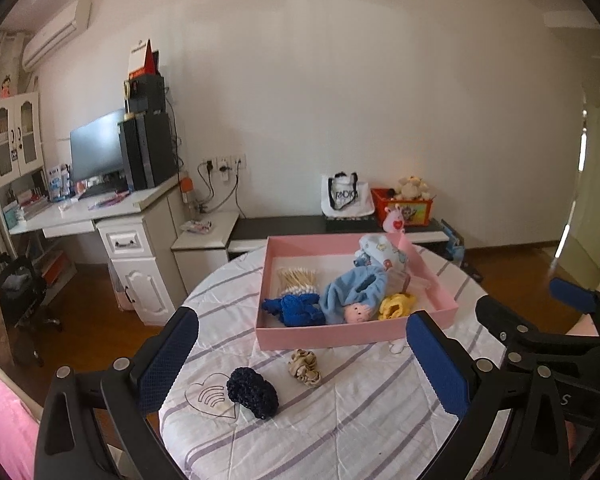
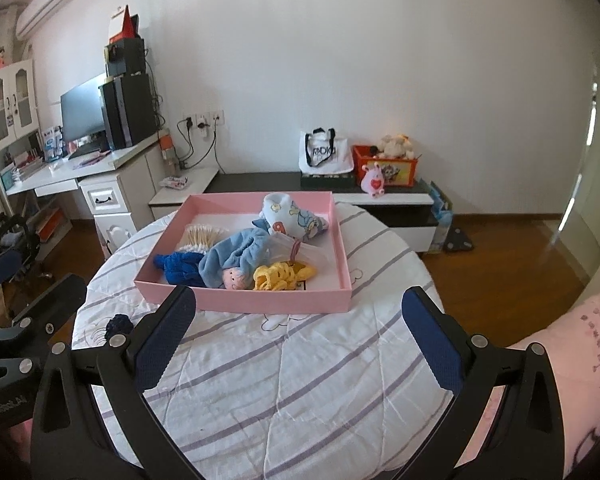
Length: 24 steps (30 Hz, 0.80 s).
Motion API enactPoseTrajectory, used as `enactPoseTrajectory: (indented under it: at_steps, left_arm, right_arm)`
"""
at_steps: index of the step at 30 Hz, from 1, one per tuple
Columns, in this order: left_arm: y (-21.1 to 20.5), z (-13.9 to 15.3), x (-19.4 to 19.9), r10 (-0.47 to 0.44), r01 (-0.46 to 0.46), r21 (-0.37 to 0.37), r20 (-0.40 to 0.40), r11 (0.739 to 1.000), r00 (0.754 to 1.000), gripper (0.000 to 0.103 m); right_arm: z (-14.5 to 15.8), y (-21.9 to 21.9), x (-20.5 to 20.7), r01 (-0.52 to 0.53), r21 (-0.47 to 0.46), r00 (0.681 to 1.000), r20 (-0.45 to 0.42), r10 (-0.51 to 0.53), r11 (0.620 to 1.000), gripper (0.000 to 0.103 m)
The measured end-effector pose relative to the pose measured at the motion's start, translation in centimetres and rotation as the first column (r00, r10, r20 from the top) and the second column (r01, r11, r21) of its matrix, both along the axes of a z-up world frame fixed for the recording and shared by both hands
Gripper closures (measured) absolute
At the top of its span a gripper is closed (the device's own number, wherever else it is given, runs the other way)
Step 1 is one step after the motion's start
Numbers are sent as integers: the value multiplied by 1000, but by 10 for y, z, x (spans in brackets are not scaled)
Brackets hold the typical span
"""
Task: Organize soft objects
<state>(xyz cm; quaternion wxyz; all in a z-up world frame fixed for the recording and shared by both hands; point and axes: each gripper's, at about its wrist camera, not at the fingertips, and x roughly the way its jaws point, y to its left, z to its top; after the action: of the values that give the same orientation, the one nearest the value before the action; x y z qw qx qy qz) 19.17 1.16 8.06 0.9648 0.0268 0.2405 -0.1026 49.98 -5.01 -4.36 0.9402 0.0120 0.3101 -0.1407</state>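
A pink tray (image 1: 328, 338) (image 2: 272, 303) sits on a round table under a striped cloth. Inside lie a blue knitted piece (image 1: 296, 309) (image 2: 180, 268), a light-blue doll (image 1: 352, 296) (image 2: 236, 258), a yellow knitted item (image 1: 396, 306) (image 2: 278, 276), a patterned cloth (image 1: 384, 254) (image 2: 292, 212) and a beige fringed piece (image 1: 296, 278) (image 2: 202, 234). In front of the tray rest a dark navy scrunchie (image 1: 252, 394) (image 2: 119, 324) and a beige scrunchie (image 1: 305, 366). My left gripper (image 1: 304, 364) hovers open above both scrunchies. My right gripper (image 2: 300, 340) is open over bare cloth, nothing between its fingers.
The table edge (image 1: 168, 432) drops to a wooden floor on the left. A white desk with a monitor (image 1: 96, 152) stands at the back left. A low bench holds a tote bag (image 1: 344, 198) and a red toy box (image 1: 404, 206). A pink sleeve (image 2: 580, 360) shows at right.
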Motion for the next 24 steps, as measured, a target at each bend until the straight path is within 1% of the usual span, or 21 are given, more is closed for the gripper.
enactPoseTrajectory:
  at_steps: [7, 14, 24]
  left_arm:
    - [3, 14, -42, -1, 3, -14, 89, 1000, 996, 0]
    - [9, 21, -75, 3, 2, -33, 156, 999, 988, 0]
    - [15, 25, -99, 23, -12, -52, 217, 999, 976, 0]
  right_arm:
    - [16, 7, -27, 2, -8, 998, 62, -2, 1000, 0]
    - [37, 16, -50, 5, -37, 990, 141, 1, 999, 0]
    - [55, 27, -69, -15, -62, 980, 198, 27, 998, 0]
